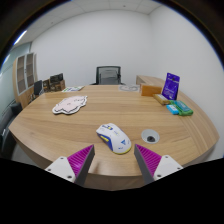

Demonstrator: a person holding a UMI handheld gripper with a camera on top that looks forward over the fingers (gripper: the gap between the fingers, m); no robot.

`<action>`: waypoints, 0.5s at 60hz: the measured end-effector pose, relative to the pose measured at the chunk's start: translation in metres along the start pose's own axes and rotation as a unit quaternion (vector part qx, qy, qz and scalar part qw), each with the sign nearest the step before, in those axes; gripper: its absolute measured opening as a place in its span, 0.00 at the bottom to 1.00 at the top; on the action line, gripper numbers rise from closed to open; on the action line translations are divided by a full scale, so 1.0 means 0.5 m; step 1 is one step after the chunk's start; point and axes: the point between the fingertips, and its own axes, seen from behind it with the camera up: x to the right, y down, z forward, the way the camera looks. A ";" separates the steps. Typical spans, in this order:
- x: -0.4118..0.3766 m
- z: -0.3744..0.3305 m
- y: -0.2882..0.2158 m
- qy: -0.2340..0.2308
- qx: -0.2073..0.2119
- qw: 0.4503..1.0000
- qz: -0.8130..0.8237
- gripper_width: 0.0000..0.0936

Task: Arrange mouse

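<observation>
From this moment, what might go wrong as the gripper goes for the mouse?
The mouse lies angled just ahead of the open gripper, not between its fingers, so closing crooked may push it away. A round hole in the table sits beside the mouse; a nudge might slide it there.

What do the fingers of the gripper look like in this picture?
The gripper has two fingers with white bodies. Each finger bears a magenta pad with fine diagonal ridges, wedge-shaped and tapering toward the tip. No cables, markings, hand or sleeve are visible.
</observation>
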 end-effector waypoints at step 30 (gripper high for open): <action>0.064 0.229 -0.056 -0.021 -0.042 0.999 -0.005 0.58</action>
